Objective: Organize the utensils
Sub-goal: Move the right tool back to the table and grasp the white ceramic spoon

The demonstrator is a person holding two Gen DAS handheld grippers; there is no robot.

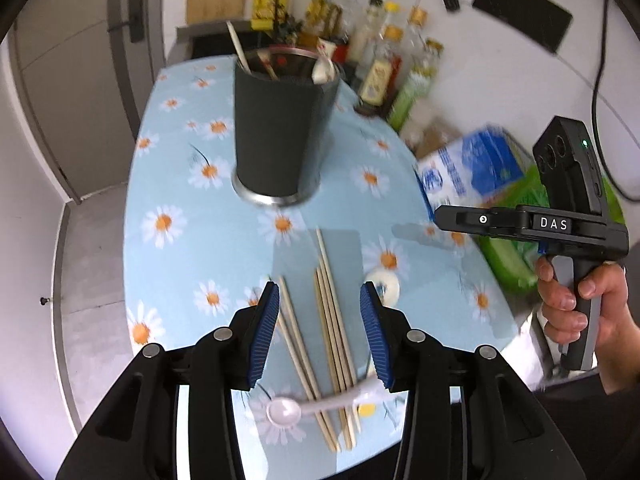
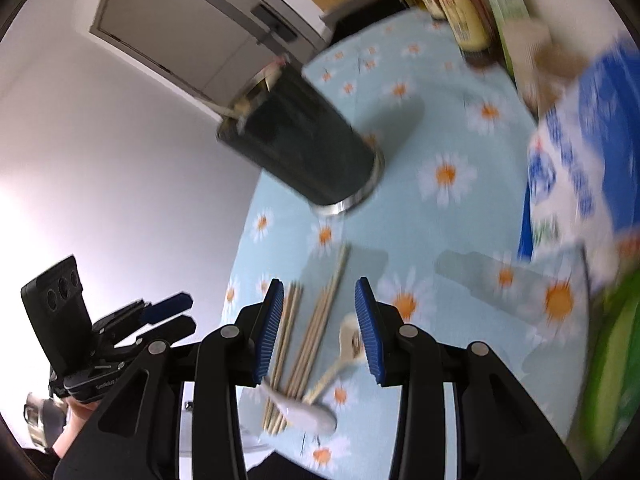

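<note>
Counter (image 1: pixel 180 184): covered by a pale blue cloth printed with daisies.

Chopsticks (image 1: pixel 328 320): a loose bundle of pale wooden sticks lying flat near the counter's near edge. Their long axis runs from the near edge toward the far edge, the far tips pointing toward the holder. One pair lies slightly apart from the rest, angled a little away.

White spoon (image 1: pixel 296 408): lies across the near ends of the chopsticks, long axis crosswise to them, bowl toward the left edge.

Second spoon (image 2: pixel 340 356): cream-coloured, lying just beside the bundle on its right; blurred.

Utensil holder (image 1: pixel 280 132): dark cylinder on a metal base, upright in the middle of the counter, already holding several utensils.

Bottles (image 1: pixel 384 60): clustered along the far right edge, with a blue-and-white carton (image 1: pixel 468 168) nearer.

Left gripper (image 1: pixel 320 332): fingers moderately apart above the chopsticks, nothing between them.

Right gripper (image 2: pixel 320 328): fingers moderately apart over the same bundle, holding nothing. A hand (image 1: pixel 576 304) grips its handle.
</note>
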